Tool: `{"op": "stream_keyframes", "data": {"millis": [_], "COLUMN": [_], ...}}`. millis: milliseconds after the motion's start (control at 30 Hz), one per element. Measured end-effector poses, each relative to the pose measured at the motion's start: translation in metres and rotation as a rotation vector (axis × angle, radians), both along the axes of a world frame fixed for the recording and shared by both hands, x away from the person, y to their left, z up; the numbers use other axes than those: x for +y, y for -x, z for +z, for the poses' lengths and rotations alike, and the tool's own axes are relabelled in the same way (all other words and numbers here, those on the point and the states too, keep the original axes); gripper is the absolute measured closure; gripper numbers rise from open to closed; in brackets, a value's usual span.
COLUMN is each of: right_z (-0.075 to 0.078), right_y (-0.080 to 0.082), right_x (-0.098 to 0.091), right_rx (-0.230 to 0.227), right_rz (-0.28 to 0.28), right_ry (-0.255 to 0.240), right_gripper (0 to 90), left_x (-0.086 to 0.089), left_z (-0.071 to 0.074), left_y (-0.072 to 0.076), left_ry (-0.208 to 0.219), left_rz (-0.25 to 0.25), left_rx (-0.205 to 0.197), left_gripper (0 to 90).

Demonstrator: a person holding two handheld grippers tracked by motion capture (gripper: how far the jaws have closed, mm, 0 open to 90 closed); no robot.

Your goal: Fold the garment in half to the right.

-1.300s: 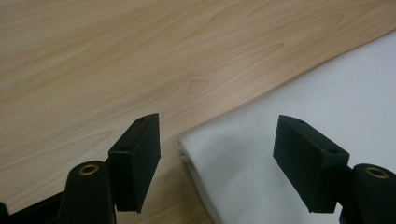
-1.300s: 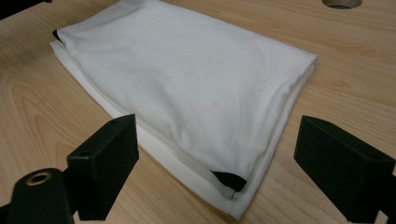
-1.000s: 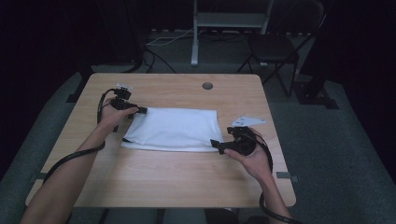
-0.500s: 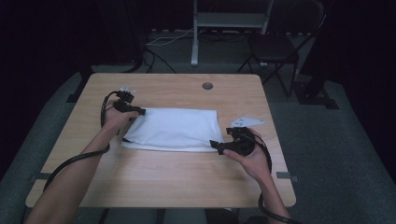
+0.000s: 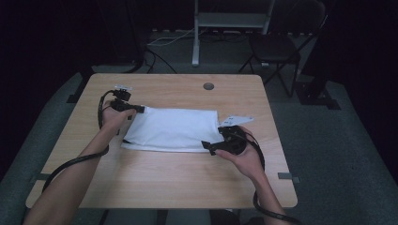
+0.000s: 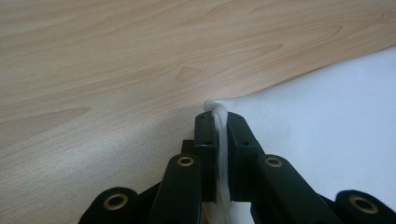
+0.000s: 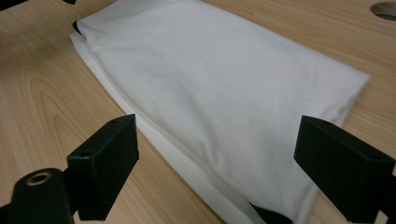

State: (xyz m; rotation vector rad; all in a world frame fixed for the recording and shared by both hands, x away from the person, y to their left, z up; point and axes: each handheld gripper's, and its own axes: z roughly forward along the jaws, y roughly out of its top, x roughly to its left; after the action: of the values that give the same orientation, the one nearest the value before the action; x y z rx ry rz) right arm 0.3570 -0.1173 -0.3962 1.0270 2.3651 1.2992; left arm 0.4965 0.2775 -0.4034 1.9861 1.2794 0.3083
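**Item: folded white cloth, left far corner now gripped**

Landmark: the white cloth [image 5: 174, 130], lying flat in the middle of the wooden table [image 5: 187, 183].

- Left gripper [image 5: 139, 109]: at the cloth's far left corner. Your jaws have just been closing, and the left gripper view has them clamped on a pinched ridge of fabric [image 6: 219, 140]. A second ago they stood wide there. Judgement: one corner is secured, so a fold or lift can begin once the other side is taken.
- Right gripper [image 5: 210, 147]: at the cloth's near right corner. Its jaws stand wide apart, straddling the cloth's end and holding nothing.
- Right gripper view: layered edges of the cloth [image 7: 219, 107], stacked along its side; the high view gives a plain white rectangle.
- High view: both your hands placed at opposite corners of the cloth.
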Motion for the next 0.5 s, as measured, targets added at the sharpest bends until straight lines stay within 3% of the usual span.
{"op": "stream_keyframes", "data": {"millis": [267, 500], "right_z": [0.004, 0.009], "right_y": [-0.004, -0.011], "right_x": [0.043, 0.091], "right_rx": [-0.01, -0.015], "right_rz": [0.085, 0.172], "right_ry": [0.034, 0.075], "right_gripper": [13.3, 13.3], "left_x": [-0.002, 0.0], "left_z": [0.01, 0.017], "left_y": [0.01, 0.014], "left_ry": [-0.021, -0.01], "left_rz": [-0.018, -0.027], "left_rx": [-0.03, -0.034], "left_gripper": [84.8, 84.8]}}
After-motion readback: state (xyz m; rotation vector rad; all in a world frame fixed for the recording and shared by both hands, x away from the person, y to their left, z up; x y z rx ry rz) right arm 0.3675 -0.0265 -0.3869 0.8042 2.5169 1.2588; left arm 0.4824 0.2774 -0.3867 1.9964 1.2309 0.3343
